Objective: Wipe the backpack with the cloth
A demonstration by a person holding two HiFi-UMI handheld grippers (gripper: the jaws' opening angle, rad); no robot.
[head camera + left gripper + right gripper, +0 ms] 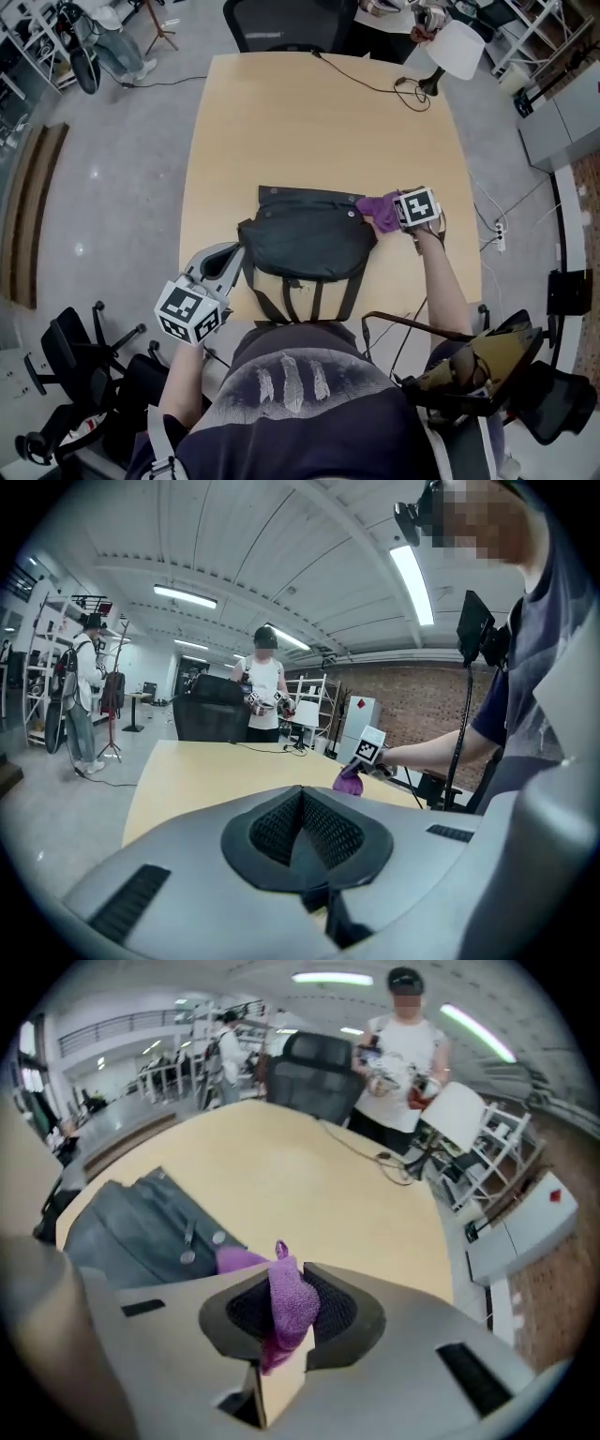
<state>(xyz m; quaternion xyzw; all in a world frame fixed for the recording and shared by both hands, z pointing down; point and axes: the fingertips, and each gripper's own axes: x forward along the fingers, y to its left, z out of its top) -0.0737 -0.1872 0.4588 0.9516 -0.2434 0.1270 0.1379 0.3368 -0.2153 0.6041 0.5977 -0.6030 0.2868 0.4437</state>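
Note:
A black backpack (pixel 305 239) lies flat on the wooden table (pixel 281 122), straps toward the near edge. My right gripper (pixel 388 214) is shut on a purple cloth (pixel 375 208), which rests against the backpack's upper right corner. In the right gripper view the cloth (pixel 292 1309) is pinched between the jaws of the right gripper (pixel 286 1283), with the backpack (pixel 131 1227) to the left. My left gripper (pixel 228 261) sits by the backpack's left edge, shut with nothing in it. The left gripper view shows the left gripper (pixel 302 832) with pads together, and the cloth (pixel 349 780) far off.
A white lamp (pixel 455 52) and a black cable (pixel 375 86) sit at the table's far right. An office chair (pixel 286 23) stands behind the far edge, where a person (pixel 405 1044) stands. More chairs (pixel 75 356) are at my lower left.

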